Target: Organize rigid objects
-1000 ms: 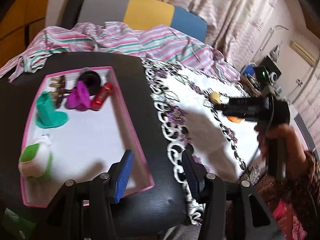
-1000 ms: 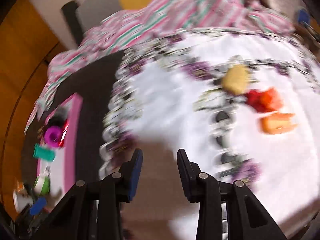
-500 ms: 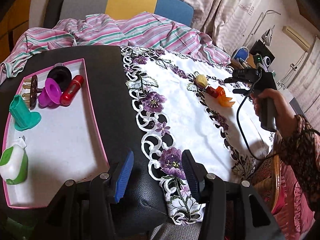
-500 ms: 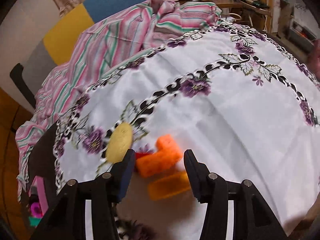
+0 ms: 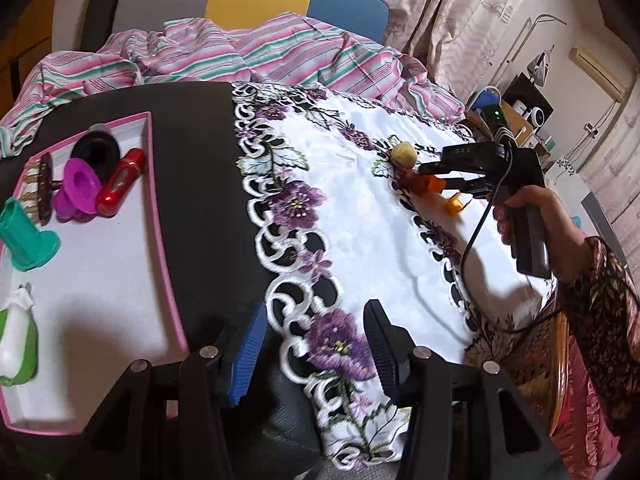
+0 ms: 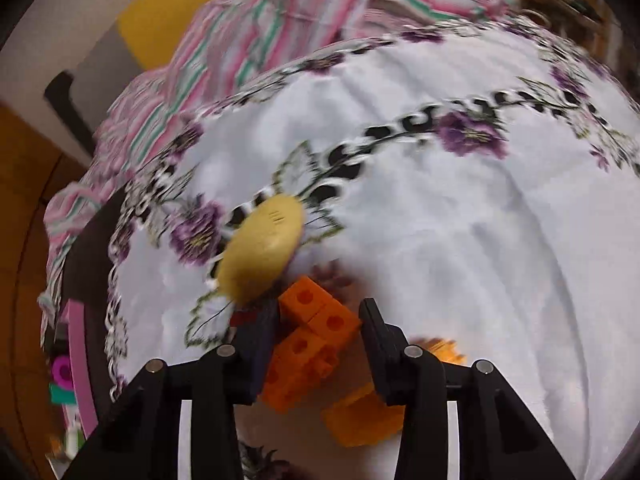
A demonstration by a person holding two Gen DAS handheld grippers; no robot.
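Note:
On the white embroidered cloth (image 5: 360, 208) lie a yellow oval piece (image 6: 262, 248), an orange studded block (image 6: 316, 328), a flat orange piece (image 6: 364, 416) and a small red piece (image 5: 410, 180). My right gripper (image 6: 320, 306) points down over the orange block with a finger on each side of it. Its jaws are closing and I see no firm press on the block. In the left wrist view the right gripper (image 5: 430, 176) is held by a hand (image 5: 536, 216). My left gripper (image 5: 316, 308) hangs open and empty over the cloth's near edge.
A pink-rimmed tray (image 5: 160, 220) on the black table (image 5: 200, 152) holds a teal piece (image 5: 24, 240), a magenta cup (image 5: 78, 188), a red tube (image 5: 120, 186), a black disc (image 5: 96, 148), a brown comb (image 5: 42, 184) and a green-white bottle (image 5: 16, 344). A striped cloth (image 5: 260, 48) lies behind.
The right gripper has swung across the cloth and come down over the orange block, which now sits between its fingers. The left gripper has drifted right, away from the tray.

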